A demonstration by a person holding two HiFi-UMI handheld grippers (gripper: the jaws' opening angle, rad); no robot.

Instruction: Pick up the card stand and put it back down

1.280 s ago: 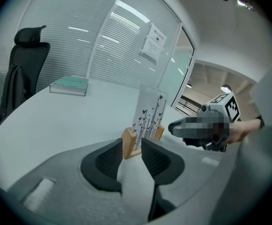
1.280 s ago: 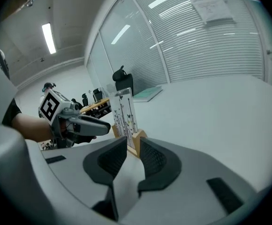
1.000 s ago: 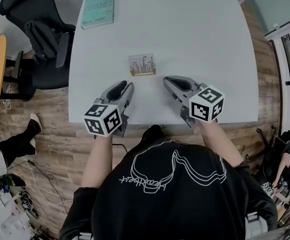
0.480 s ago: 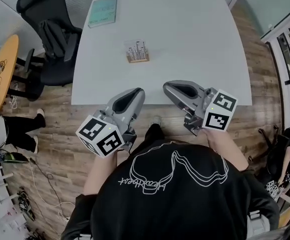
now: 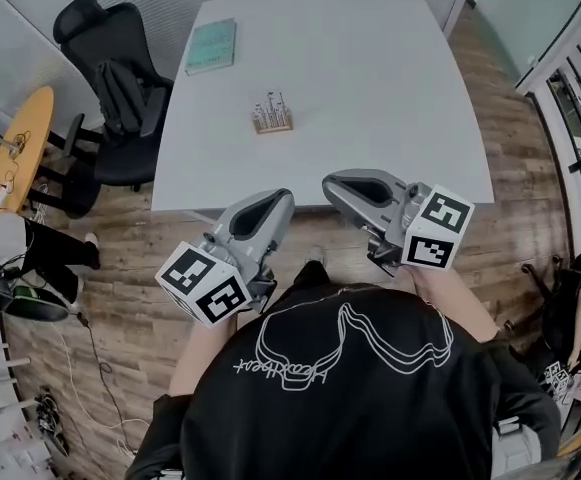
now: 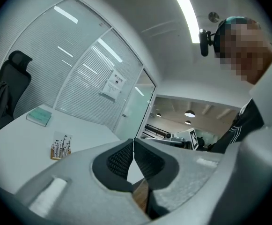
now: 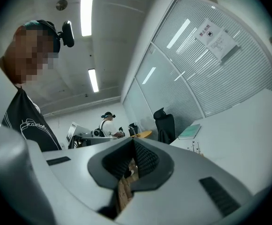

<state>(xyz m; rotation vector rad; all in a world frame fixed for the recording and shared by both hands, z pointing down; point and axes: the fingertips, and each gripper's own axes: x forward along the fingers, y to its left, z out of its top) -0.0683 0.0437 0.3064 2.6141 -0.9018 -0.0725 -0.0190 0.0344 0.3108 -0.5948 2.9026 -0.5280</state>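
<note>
The card stand (image 5: 271, 114), a small wooden base holding a white printed card, stands upright on the white table (image 5: 370, 88), left of centre. It also shows small in the left gripper view as the card stand (image 6: 61, 146) and in the right gripper view as the card stand (image 7: 195, 148). My left gripper (image 5: 275, 200) is held off the table's near edge, well short of the stand. Its jaws are shut, tips touching, with nothing between them, as the left gripper (image 6: 133, 142) shows. My right gripper (image 5: 335, 183) hangs beside it, also shut and empty, and the right gripper (image 7: 133, 142) is tilted upward.
A teal book (image 5: 211, 46) lies at the table's far left corner. A black office chair (image 5: 120, 88) stands left of the table, with a round wooden table (image 5: 25, 138) beyond it. Another person (image 7: 108, 123) sits in the background. Wooden floor lies under both grippers.
The view has pulled back from the table. Both grippers have drawn back from over the table's front to beyond its near edge. The card stand has stayed where it was.
</note>
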